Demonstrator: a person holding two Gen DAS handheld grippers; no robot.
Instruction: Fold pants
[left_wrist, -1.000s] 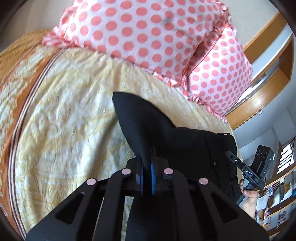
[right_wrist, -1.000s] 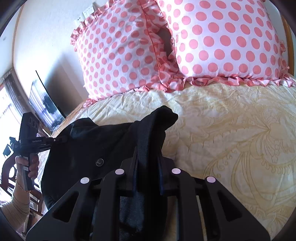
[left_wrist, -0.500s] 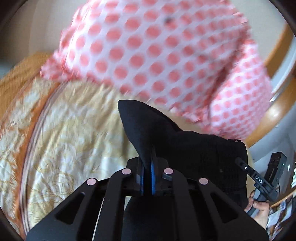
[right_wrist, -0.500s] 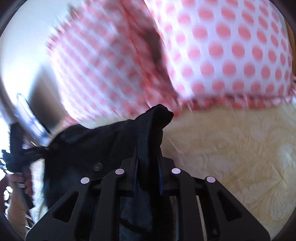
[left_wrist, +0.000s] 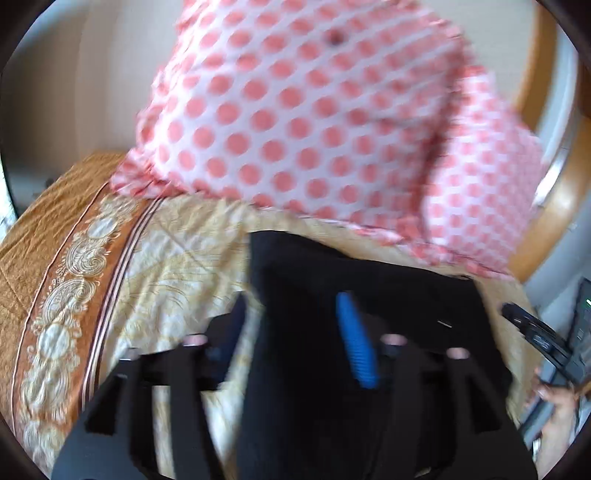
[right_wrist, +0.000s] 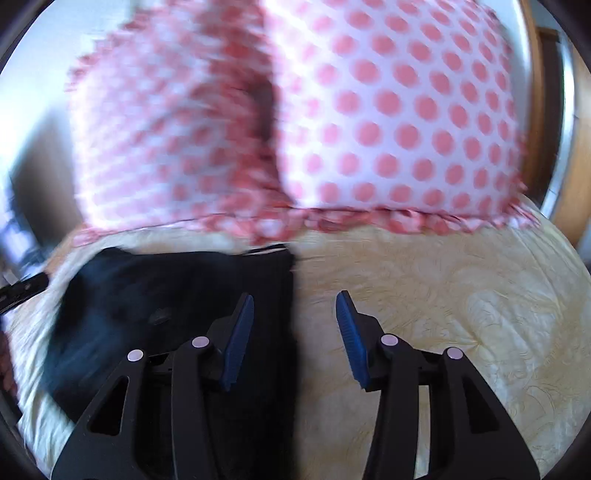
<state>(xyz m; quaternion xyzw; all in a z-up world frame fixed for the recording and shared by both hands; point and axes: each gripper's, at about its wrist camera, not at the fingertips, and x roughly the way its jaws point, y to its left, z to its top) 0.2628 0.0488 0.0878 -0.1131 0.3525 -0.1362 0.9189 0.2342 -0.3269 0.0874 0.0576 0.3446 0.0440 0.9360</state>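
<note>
My left gripper (left_wrist: 295, 332) stands with its jaws apart, having just been opening; the black pants (left_wrist: 369, 314) lie between the blue pads (left_wrist: 356, 343) but nothing presses on the cloth. The right gripper (right_wrist: 293, 325) has also just been opening, and its jaws stand apart; the right edge of the pants (right_wrist: 184, 288) runs up between its pads, nearer the left one, untouched as far as I can tell. A second ago both grippers pinched a raised corner of the cloth; now the cloth has dropped flat onto the bed (right_wrist: 443, 295). The pants lie on the yellow bedspread at the head end of the bed, just below the two spotted pillows (right_wrist: 388, 110). Their far edge runs alongside the pillows, and the long axis runs from there back toward me, under both grippers. Both views are blurred.
</note>
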